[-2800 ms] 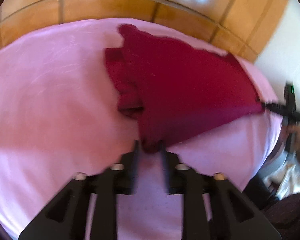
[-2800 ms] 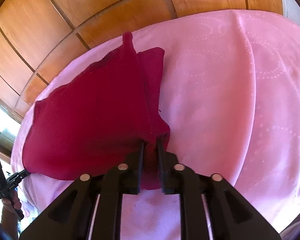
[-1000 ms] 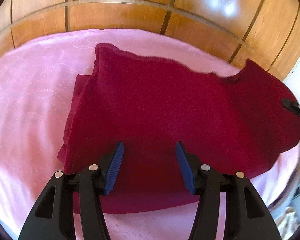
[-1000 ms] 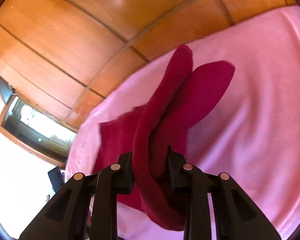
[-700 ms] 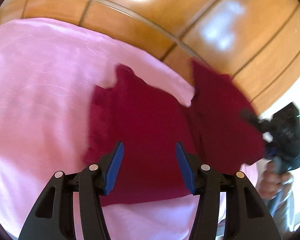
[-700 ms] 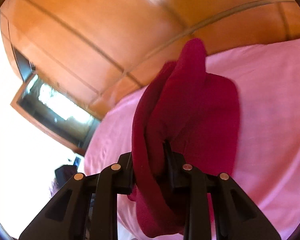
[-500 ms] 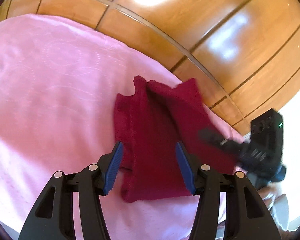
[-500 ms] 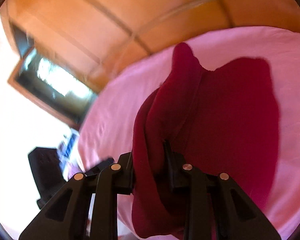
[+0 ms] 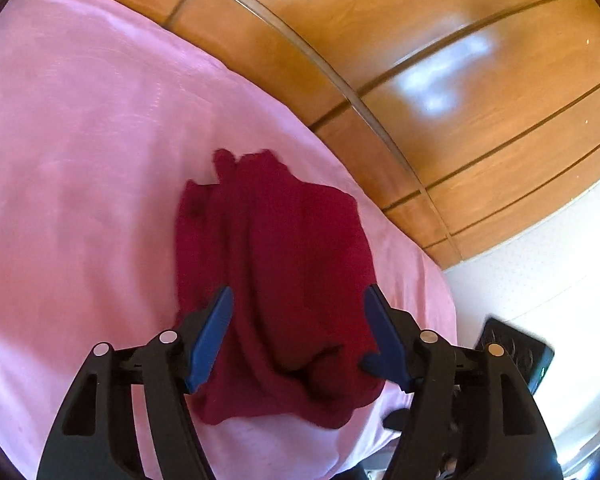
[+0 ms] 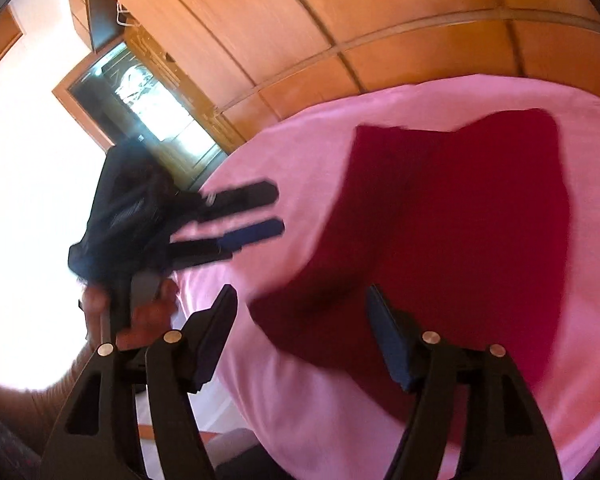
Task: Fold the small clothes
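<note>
With both the left claw [image 9: 298,322] and right claw [image 10: 300,320] spread wide and empty, the dark-red garment [image 9: 276,280] lay folded on the pink bed [image 9: 80,140], likely needing only smoothing next.

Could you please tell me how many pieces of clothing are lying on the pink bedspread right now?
1. A single dark red garment lies folded on the pink bedspread, near its edge by the wooden panelling. Its layers could hide something smaller.
</note>
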Demonstrator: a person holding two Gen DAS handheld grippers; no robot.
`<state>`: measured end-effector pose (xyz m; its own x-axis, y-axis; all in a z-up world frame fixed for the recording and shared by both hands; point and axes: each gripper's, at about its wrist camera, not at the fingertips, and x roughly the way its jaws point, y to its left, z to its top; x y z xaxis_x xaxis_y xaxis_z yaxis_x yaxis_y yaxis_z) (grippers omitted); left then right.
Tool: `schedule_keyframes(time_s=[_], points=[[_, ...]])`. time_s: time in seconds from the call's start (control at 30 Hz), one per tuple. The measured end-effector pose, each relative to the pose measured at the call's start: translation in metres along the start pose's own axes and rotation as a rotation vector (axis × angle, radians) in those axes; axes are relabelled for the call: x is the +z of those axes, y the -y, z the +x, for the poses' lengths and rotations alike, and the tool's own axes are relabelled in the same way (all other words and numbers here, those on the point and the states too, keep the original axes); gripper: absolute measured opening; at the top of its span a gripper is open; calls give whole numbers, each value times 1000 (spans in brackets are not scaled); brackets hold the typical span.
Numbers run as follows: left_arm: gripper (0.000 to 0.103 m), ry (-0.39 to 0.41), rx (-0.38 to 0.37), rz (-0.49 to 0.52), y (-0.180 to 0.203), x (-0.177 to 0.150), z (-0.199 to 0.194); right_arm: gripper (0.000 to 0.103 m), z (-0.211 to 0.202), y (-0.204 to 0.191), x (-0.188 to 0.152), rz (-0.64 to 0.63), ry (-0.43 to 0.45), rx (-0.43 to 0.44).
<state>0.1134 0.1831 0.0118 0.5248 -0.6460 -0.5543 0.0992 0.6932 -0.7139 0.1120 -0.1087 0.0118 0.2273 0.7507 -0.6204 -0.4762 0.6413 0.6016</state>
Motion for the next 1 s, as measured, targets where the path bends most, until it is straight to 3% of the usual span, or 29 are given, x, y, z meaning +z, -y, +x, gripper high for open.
schedule_keyframes(time_s=[0.1,0.2,0.23,0.27,0.37,0.5,0.57,0.63,0.67,0.7,0.73,0.83,0.93,0.97,1.0], points=[[66,-87,33,-1,5,10,28,69,-24,21,-16,26,21,-75],[66,-163,116,4,8,11,55,70,-47,40,-30,98,43,-119],[61,-193,110,24,13,10,64,70,-48,43,-32,108,47,-125],[47,-201,115,46,17,7,67,70,-51,48,-35,125,56,-130],[15,-175,217,164,35,1,71,70,-59,46,-41,134,62,-116],[12,-124,302,232,36,4,58,71,-40,25,-37,59,32,-111],[12,-116,344,229,18,4,48,71,-24,11,-40,-1,-10,-115],[14,-134,382,199,-3,0,53,71,-2,7,-47,-51,-61,-172],[25,-139,398,190,-9,-2,55,71,7,7,-48,-57,-72,-193],[44,-124,421,176,-13,-5,54,71,12,7,-49,-63,-73,-214],[49,-94,423,134,-17,-5,49,71,14,7,-50,-70,-70,-232],[53,-33,359,47,-18,-2,30,72,9,3,-45,-92,-73,-239],[53,40,361,78,-1,-2,13,73,0,3,-40,-106,-83,-226],[57,48,346,93,6,-2,11,73,-3,2,-40,-109,-84,-222],[69,66,340,114,16,-4,11,73,-8,1,-39,-111,-81,-213]])
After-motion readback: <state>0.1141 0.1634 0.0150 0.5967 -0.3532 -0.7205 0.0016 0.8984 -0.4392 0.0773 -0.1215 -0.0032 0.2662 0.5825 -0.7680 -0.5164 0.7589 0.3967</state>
